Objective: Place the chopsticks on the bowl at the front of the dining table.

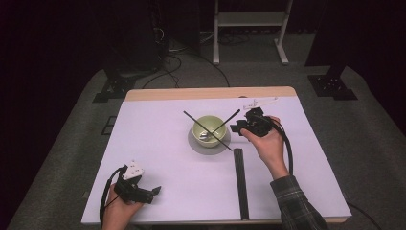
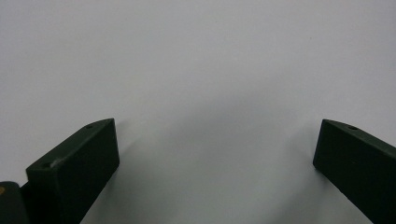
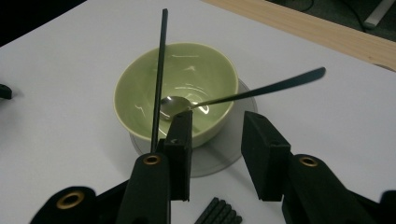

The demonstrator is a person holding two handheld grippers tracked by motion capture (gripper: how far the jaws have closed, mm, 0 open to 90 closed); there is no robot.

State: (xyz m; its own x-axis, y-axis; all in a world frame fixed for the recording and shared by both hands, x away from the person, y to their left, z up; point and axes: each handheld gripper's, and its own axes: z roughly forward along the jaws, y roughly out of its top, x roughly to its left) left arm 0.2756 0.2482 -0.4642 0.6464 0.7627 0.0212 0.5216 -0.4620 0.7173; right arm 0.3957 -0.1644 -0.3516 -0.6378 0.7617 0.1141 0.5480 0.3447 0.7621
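A pale green bowl (image 1: 209,125) (image 3: 140,88) stands on a grey saucer (image 1: 197,145) (image 3: 215,161) at the table's middle. A metal spoon (image 1: 231,118) (image 3: 261,88) leans in it, handle to the far right. One black chopstick (image 1: 193,118) (image 3: 160,70) lies across the bowl's rim. My right gripper (image 1: 237,128) (image 3: 215,123) sits just right of the bowl, open, nothing between its jaws; the chopstick's near end lies beside one jaw, outside the gap. My left gripper (image 1: 153,194) (image 2: 215,128) rests open over bare cover near the front left corner.
A bundle of black sticks (image 1: 241,184) (image 3: 222,212) lies lengthwise right of centre, reaching the front edge. A small white object (image 1: 261,102) sits at the far right of the white cover (image 1: 158,153). A wooden table strip (image 1: 210,93) borders the back.
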